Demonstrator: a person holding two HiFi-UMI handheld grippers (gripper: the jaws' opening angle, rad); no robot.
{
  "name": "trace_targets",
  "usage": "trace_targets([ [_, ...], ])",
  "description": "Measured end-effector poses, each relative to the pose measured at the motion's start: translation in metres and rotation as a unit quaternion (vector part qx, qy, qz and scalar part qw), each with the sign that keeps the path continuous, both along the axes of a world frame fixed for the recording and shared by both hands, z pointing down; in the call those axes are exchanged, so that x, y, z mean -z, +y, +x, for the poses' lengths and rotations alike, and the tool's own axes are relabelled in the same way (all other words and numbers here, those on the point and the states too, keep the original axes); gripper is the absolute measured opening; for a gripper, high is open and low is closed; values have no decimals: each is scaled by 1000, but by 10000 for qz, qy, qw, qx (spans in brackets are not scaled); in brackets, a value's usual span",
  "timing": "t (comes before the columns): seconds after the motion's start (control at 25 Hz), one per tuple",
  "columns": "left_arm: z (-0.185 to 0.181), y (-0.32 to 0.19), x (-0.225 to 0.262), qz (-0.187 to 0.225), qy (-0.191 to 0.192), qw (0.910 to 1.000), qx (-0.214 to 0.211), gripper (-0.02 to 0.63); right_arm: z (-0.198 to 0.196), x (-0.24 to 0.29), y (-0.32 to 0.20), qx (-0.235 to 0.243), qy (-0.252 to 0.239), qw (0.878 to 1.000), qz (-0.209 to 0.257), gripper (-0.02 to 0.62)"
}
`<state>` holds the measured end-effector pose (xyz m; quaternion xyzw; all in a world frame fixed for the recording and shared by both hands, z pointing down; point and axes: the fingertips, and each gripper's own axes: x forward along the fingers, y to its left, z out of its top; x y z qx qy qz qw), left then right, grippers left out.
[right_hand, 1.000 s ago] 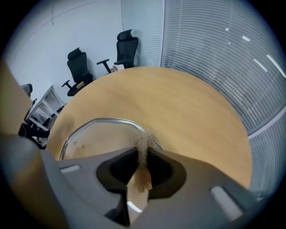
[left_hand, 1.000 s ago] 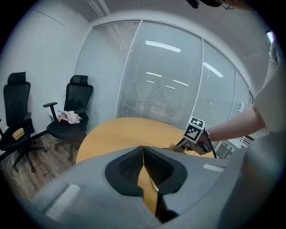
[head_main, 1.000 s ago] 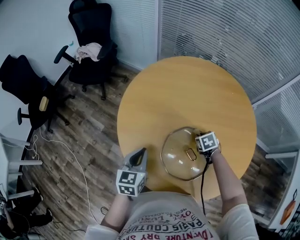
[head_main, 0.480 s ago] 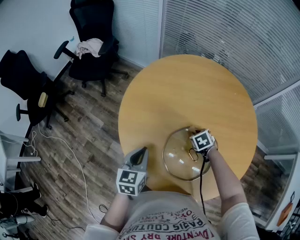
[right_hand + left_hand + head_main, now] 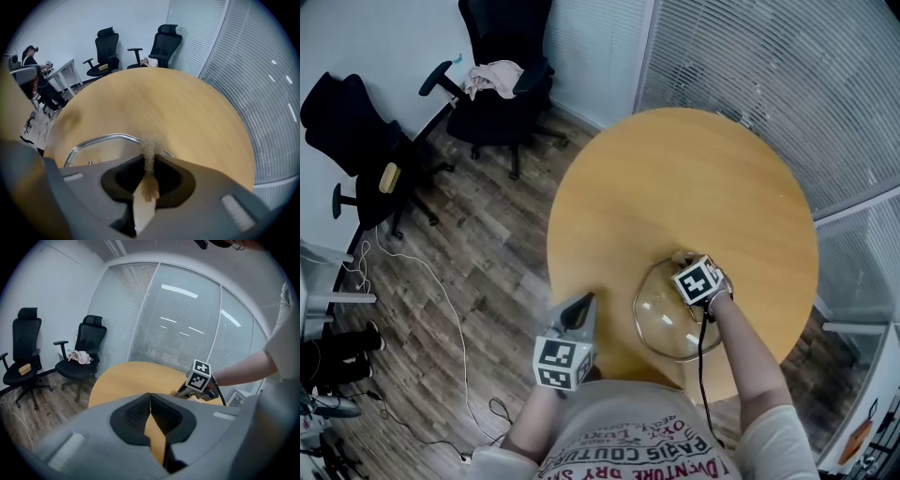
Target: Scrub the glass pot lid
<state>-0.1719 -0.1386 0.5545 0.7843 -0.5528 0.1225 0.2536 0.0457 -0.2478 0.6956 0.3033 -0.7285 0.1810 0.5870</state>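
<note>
Left gripper (image 5: 578,307): near side, left of the lid (image 5: 661,328), over the table's (image 5: 675,178) near edge. Clear of the lid, not touching it. Jaws pressed together, nothing between them.

Lid: flat on the table, near-right part, just ahead of the person. Clear glass, metal rim.

Right gripper (image 5: 149,161): over the lid's far rim. Jaws pinching a tan fibrous scrubber (image 5: 151,144), whose tuft sticks out past the tips. In the right gripper view the rim curves off to the left of the jaws and runs under them, with bare table beyond. So the scrubber sits at the lid's far edge, and nearly all the glass lies back toward the person and to that gripper's left. Contact between tuft and glass: cannot confirm, as the tuft end is blurred.

Judgement: scrubbing is under way and the right hand is the working one. The coming stroke should run from the far rim back toward the person. Nothing pins the lid, so a hard stroke may slide it.
</note>
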Motion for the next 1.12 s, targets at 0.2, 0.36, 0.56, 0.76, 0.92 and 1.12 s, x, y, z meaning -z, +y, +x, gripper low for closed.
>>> trace_targets([
  [0.2,-12,10,-4,-32,28,9999,121,8,-23,6,3,400,21,9991,127,66],
  [0.36,-16,16,-1,10,73,9999,134,8,-34,4,6,687,103,9971,323,66],
  [0.56,-16,25,6,51,80,9999,66,8,-48,8,21,1107,100,9930,411,66],
  [0.76,-19,30,9,64,65,10000,16,8,-64,7,39,1692,248,9842,465,66],
  [0.92,-19,32,12,124,42,9999,-7,8,-72,6,55,2111,358,9755,496,66],
  [1.12,-20,38,15,158,36,9999,9,8,-76,1,77,2487,481,9653,643,66],
])
